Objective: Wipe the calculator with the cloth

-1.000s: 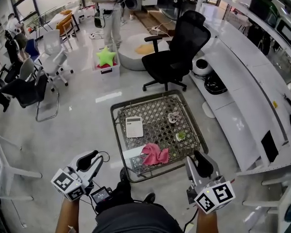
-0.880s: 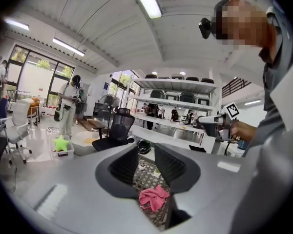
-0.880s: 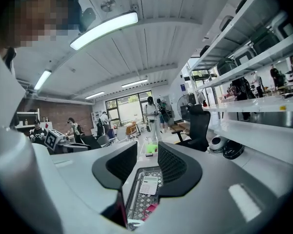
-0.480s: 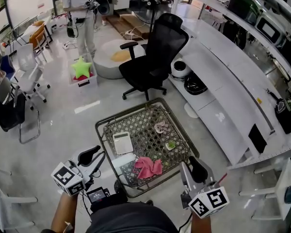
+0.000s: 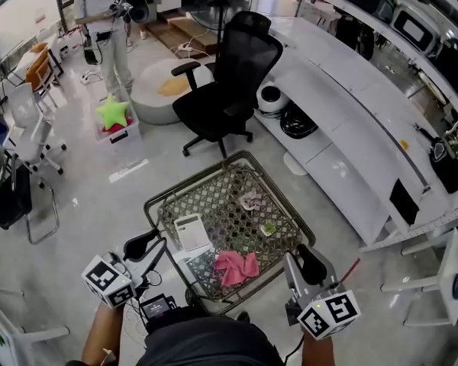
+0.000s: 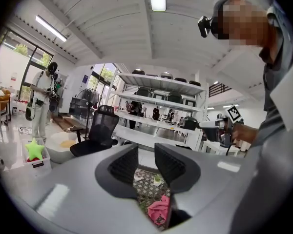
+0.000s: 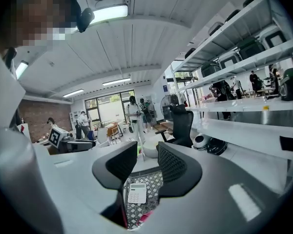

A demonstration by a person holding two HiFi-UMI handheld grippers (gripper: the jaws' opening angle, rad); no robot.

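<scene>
Pink cloth [image 5: 237,268] lies near calculator [image 5: 191,232] on table [image 5: 237,204]

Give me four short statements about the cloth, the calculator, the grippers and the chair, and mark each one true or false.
1. The left gripper and the right gripper both have their jaws apart with nothing between them. True.
2. The pink cloth lies on the lattice-topped table. True.
3. The calculator sits on top of the pink cloth. False: it lies on the table beside the cloth, apart from it.
4. The black office chair stands between the person and the table. False: it stands beyond the table's far side.
</scene>
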